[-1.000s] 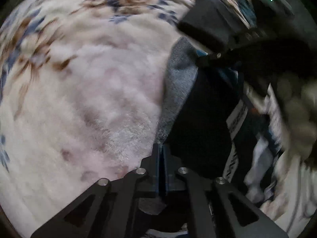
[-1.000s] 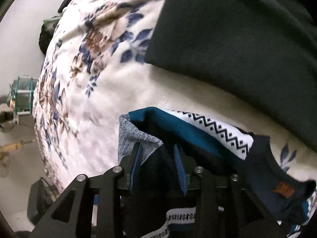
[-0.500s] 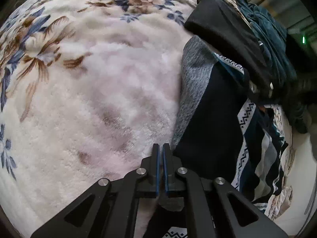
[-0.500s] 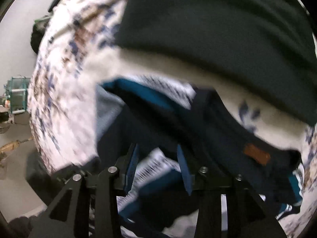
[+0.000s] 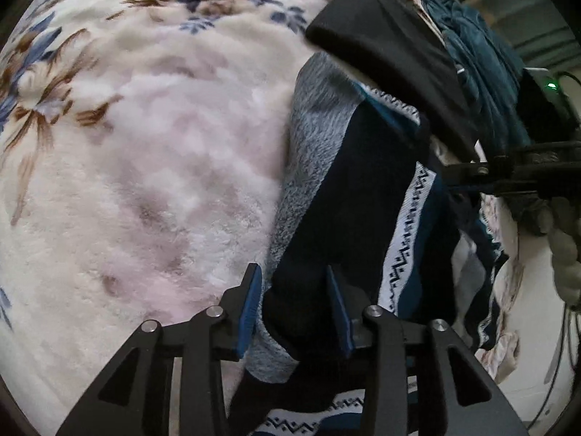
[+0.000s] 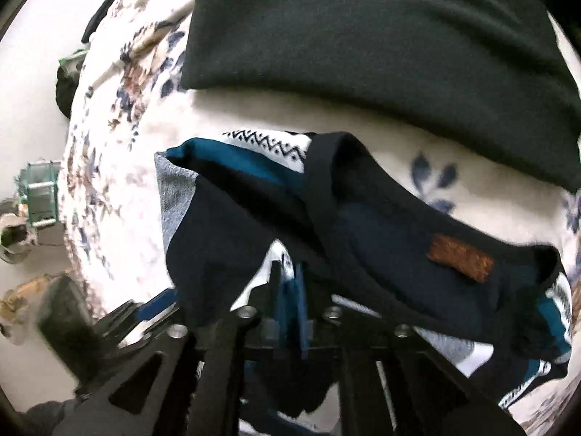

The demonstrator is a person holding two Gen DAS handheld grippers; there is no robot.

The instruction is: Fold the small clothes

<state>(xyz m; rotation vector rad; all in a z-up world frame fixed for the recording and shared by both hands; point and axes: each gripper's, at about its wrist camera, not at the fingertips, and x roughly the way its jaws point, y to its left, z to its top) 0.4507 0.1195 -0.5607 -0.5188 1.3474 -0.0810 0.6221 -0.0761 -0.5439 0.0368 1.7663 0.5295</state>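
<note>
1. The sweater (image 5: 356, 196) (navy, with teal and white patterned bands) lies on the flowered blanket (image 5: 145, 152), near a black garment (image 6: 381, 47).
2. The left gripper (image 5: 294, 309) has just been opening; its jaws stand apart around the sweater's edge.
3. The right gripper (image 6: 290, 298) has just been closing, jaws nearly together on a fold of the sweater.

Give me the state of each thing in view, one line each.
Patterned sweater, partly folded, grey lining showing, on the blanket.
Black garment, folded flat.
Teal garment, crumpled.
Blanket, spread out.
Left gripper, fingers apart, just been opening, sweater fold between them.
Right gripper, fingers close together, just been closing; grip on sweater unclear.
</note>
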